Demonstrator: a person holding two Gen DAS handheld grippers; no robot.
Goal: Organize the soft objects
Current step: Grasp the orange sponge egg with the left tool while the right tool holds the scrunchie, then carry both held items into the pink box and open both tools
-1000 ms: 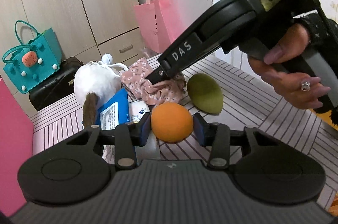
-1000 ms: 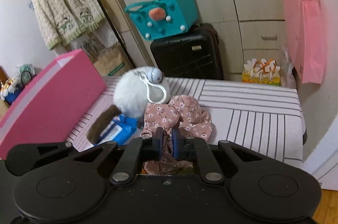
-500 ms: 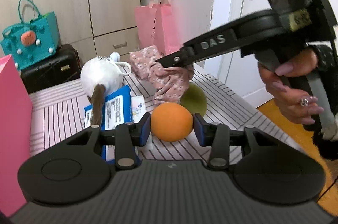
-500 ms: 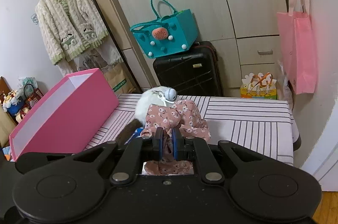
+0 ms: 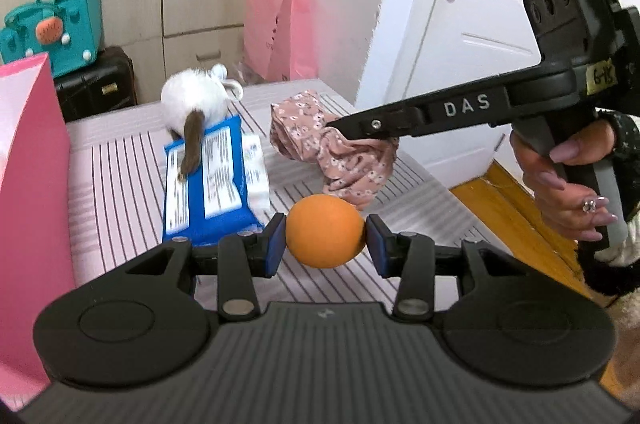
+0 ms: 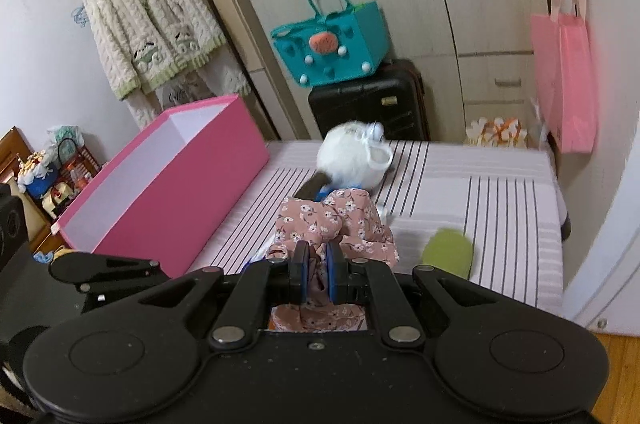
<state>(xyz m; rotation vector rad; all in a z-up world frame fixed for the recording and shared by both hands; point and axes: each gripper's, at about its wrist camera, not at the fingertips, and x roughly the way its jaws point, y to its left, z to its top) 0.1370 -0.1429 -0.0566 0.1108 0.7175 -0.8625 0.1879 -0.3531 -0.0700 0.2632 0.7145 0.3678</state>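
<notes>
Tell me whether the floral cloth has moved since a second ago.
Yes. The floral cloth, pinched in the right tongs, has lifted off the striped table, away from the white plush.

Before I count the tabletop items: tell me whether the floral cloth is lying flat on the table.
No, the floral cloth hangs bunched from the right gripper, off the striped table.

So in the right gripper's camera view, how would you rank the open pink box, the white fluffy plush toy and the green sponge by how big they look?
Largest to smallest:
1. Open pink box.
2. White fluffy plush toy.
3. Green sponge, blurred and partly hidden by the gripper, so unsure.
</notes>
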